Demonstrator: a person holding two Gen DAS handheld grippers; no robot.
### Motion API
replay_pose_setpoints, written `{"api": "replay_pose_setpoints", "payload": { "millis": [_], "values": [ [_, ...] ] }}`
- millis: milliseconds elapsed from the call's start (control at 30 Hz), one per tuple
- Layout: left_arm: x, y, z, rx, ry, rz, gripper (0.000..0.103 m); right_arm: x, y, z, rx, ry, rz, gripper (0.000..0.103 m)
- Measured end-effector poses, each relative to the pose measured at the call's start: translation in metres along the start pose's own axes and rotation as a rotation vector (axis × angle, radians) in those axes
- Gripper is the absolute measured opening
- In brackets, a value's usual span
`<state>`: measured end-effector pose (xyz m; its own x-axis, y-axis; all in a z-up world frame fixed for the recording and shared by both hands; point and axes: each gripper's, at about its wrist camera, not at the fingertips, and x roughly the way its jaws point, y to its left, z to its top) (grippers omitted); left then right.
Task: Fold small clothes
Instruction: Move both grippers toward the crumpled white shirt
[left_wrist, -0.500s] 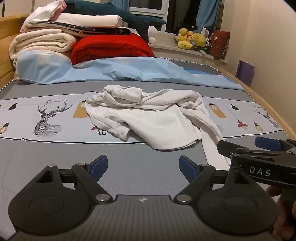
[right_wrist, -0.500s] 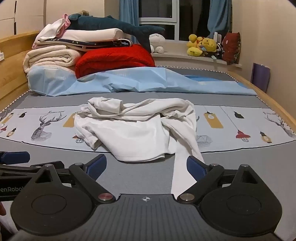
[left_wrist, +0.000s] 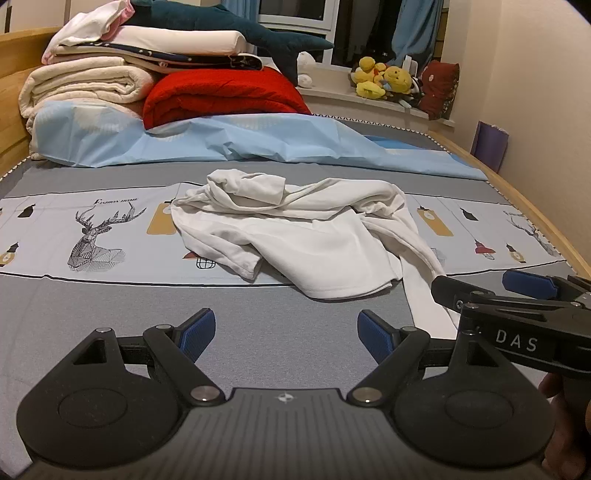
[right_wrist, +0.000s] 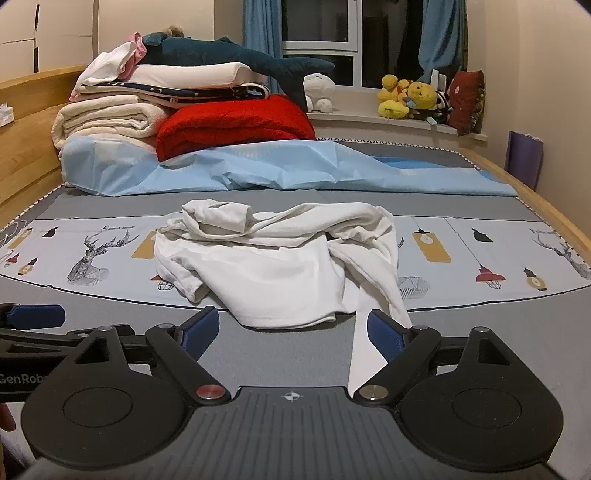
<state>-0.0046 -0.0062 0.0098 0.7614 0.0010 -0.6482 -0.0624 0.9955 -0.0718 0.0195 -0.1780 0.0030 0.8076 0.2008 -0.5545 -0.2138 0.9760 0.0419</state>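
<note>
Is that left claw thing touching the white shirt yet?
Apart. The left wrist view shows the left gripper open over bare grey bedsheet, with the white shirt lying beyond its fingertips.

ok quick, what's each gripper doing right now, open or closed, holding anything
Left gripper: open, holding nothing.
Right gripper: open, holding nothing; a white garment sleeve lies beneath it.

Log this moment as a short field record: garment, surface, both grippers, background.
garment: white garment, crumpled and unfolded, one long strip trailing toward the right gripper
surface: bed sheet, grey with a pale printed band of deer and lamps
left gripper: open, empty, short of the garment
right gripper: open, holding nothing; trailing strip lies beside its right finger
background: red blanket, cream folded blankets, plush shark on the pile, yellow plush toys on the sill
fold progress: not started
</note>
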Motion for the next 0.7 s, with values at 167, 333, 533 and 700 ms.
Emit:
{"api": "replay_pose_setpoints", "payload": {
  "millis": [167,333,533,700],
  "values": [
    [0.005,0.004,-0.002,0.0,-0.009,0.0,0.088,0.0,-0.001,-0.001,0.006,-0.013,0.006,0.088],
    [0.005,0.003,-0.002,0.0,-0.01,0.0,0.088,-0.002,-0.002,-0.001,0.014,-0.012,0.011,0.088],
    [-0.004,0.007,0.001,-0.007,-0.027,-0.004,0.088,0.002,-0.006,0.002,-0.001,0.018,-0.019,0.088],
    [0.018,0.045,0.025,-0.105,0.142,-0.032,0.071,0.013,-0.035,0.015,0.076,0.056,-0.041,0.073]
  ]
}}
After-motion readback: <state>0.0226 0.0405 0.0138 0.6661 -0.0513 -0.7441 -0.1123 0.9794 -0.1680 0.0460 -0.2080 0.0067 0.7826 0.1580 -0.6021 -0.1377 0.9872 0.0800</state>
